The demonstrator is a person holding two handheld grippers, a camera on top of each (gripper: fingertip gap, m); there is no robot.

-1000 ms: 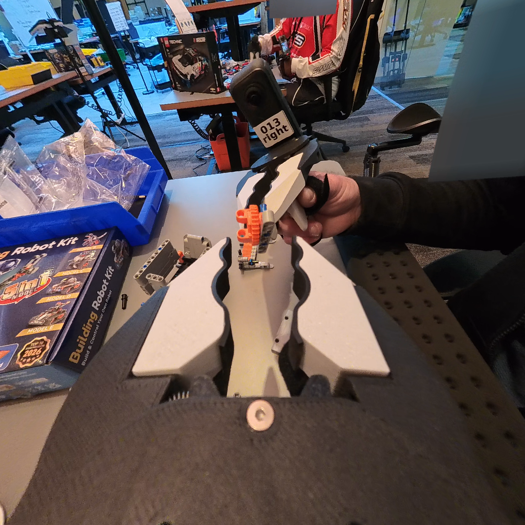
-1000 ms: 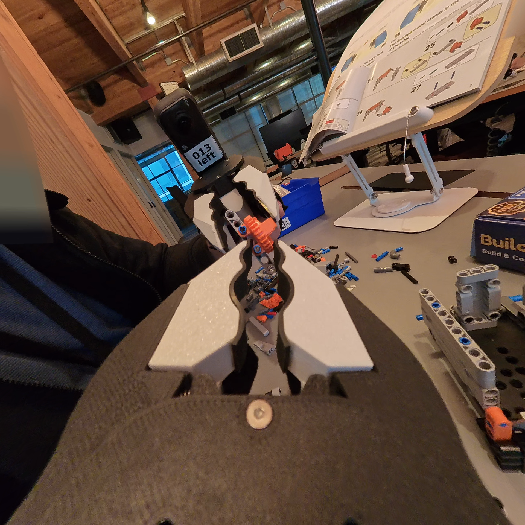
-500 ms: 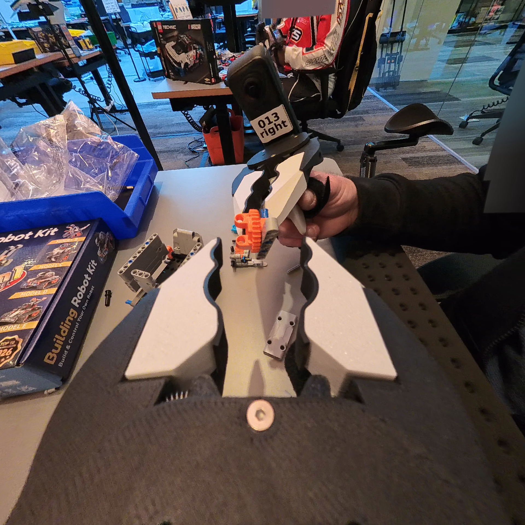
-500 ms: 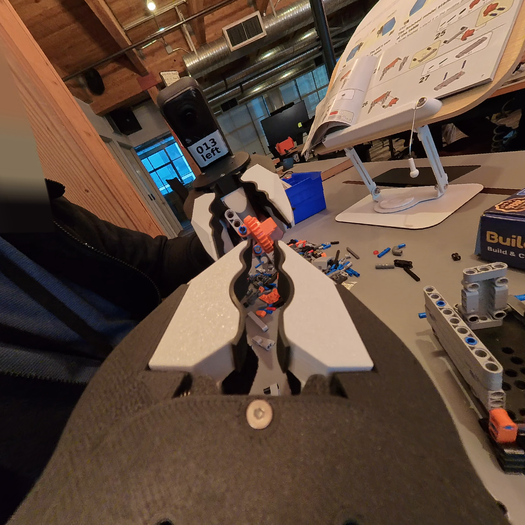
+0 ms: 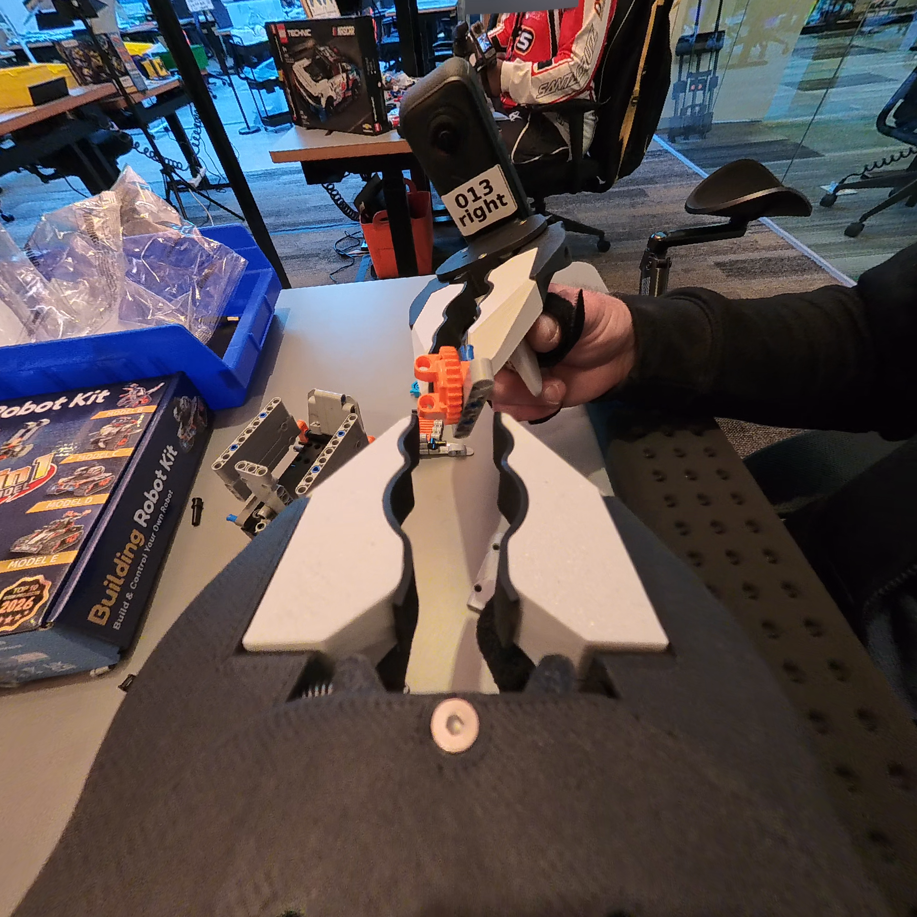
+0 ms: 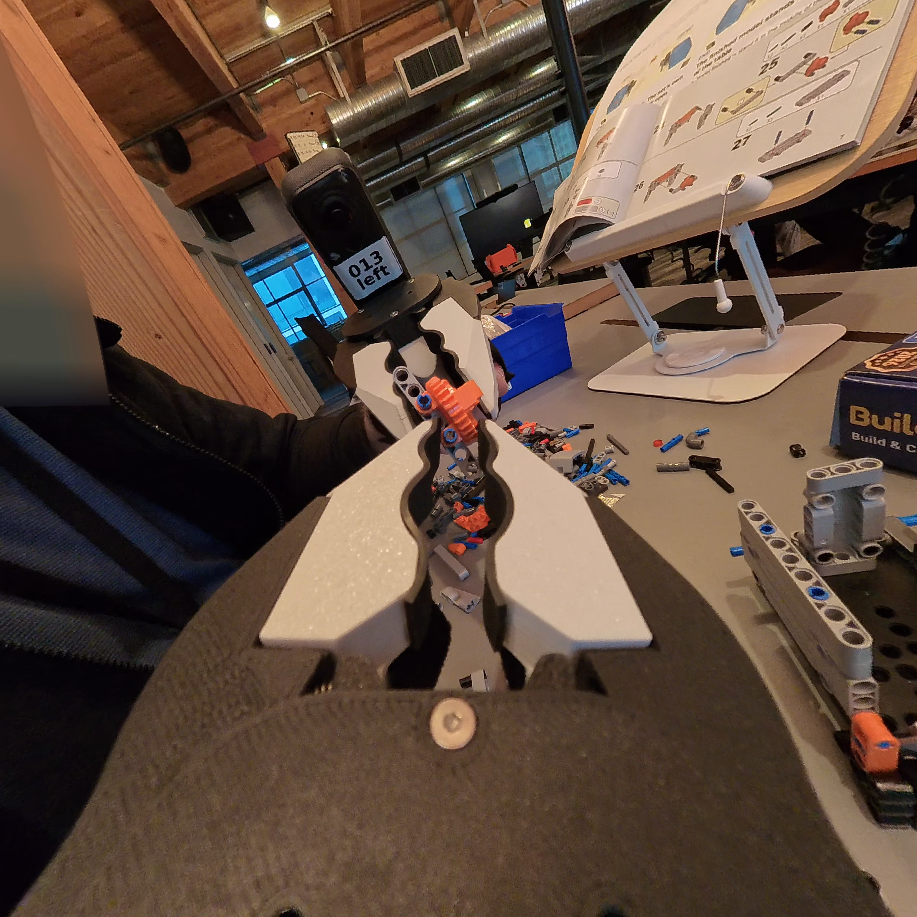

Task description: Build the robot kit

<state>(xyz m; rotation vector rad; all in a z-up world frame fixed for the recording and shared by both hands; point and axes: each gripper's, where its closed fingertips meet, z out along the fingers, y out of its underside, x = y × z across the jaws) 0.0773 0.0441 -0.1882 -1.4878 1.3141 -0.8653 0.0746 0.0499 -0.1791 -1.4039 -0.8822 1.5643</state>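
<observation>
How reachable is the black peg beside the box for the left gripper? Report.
Probably yes: the left gripper is open, and the black peg lies on the table between box and grey frame.

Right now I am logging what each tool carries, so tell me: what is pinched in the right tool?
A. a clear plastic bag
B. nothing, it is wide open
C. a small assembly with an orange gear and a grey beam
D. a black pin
C: in the left wrist view the right tool is shut on the orange gear assembly, held above the table; the right wrist view shows the same piece at its tips.
</observation>
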